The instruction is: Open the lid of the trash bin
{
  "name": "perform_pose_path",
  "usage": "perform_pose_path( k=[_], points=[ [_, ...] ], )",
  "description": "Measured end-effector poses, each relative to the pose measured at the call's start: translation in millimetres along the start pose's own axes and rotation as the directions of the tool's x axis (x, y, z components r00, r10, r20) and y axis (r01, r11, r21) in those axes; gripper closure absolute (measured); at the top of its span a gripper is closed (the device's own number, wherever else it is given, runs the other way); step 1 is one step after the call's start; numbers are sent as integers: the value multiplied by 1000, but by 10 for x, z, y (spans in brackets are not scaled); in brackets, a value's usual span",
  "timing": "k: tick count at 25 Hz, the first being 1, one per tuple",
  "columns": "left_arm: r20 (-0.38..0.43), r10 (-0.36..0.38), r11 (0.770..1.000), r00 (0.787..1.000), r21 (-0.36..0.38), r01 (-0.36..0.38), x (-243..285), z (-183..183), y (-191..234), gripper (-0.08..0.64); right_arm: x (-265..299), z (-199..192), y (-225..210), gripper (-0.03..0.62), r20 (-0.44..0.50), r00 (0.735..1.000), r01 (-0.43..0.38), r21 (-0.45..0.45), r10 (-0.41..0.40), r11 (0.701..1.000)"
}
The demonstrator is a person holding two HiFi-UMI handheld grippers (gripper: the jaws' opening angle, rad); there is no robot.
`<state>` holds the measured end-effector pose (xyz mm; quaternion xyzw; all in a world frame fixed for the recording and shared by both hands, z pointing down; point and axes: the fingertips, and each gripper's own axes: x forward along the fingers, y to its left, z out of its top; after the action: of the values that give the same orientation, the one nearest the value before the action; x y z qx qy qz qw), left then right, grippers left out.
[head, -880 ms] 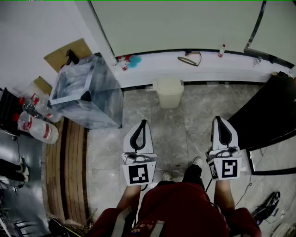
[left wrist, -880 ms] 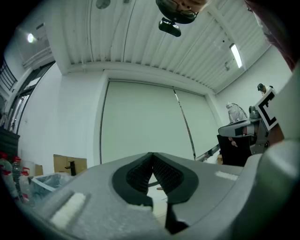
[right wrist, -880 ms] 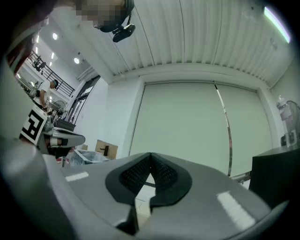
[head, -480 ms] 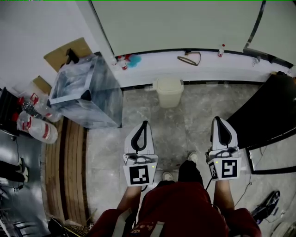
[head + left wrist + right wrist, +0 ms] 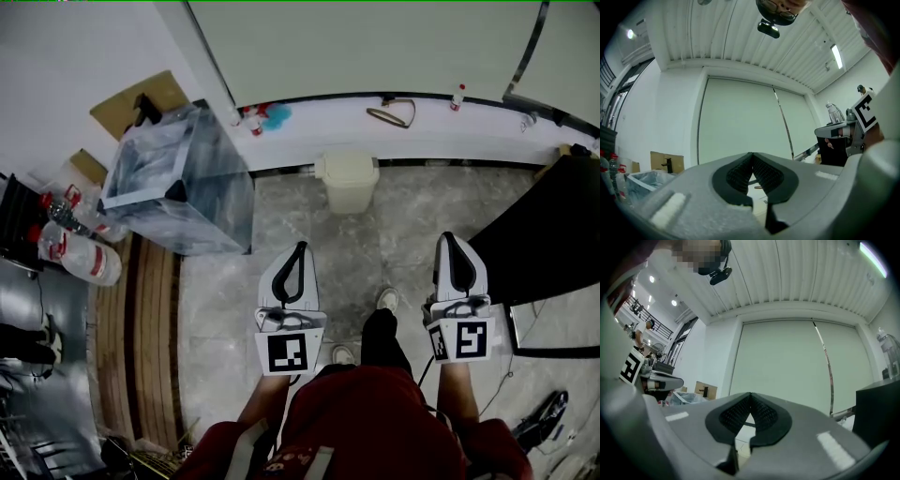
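The person's red top fills the bottom edge of the head view. One dark-trousered leg ends in a pale shoe on the grey stone floor. Just beyond, the left claw and the right claw are held out side by side, well apart from each other, both pointing toward 12 o'clock. Each gripper view shows its own ribbed pads meeting at the tips with nothing caught between them, so both claws are closed and empty.

Further out, the trash bin, small and cream-coloured, stands on the floor against the foot of a white ledge. It is well clear of both claws. It lies at about 1 o'clock from the left claw and about 10 o'clock from the right claw, somewhat nearer the left one. Its lid sits flat and closed on top.

At 10 o'clock from the left claw stands a large clear container lined with plastic film. Wooden planks lie next to it, and red-capped bottles lie at its 9 o'clock side. A black surface reaches in from the 3 o'clock edge, beside the right claw.

Farthest off, the ledge carries a blue-and-red item, a looped strap and a small bottle, with pale wall panels behind.
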<state>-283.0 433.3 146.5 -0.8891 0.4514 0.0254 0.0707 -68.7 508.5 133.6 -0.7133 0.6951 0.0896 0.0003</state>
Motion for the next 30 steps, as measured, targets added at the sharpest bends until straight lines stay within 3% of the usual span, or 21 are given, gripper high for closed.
perform_pose_path(
  k=[12, 30],
  points=[
    [-31, -9, 1000, 999, 1, 9, 733, -213, -106, 557, 486, -335, -461, 592, -41, 999, 12, 18, -11, 1000],
    [-49, -45, 998, 998, 31, 46, 2461, -227, -873, 557, 1420, -713, -2006, 592, -56, 997, 53, 79, -48, 996]
  ],
)
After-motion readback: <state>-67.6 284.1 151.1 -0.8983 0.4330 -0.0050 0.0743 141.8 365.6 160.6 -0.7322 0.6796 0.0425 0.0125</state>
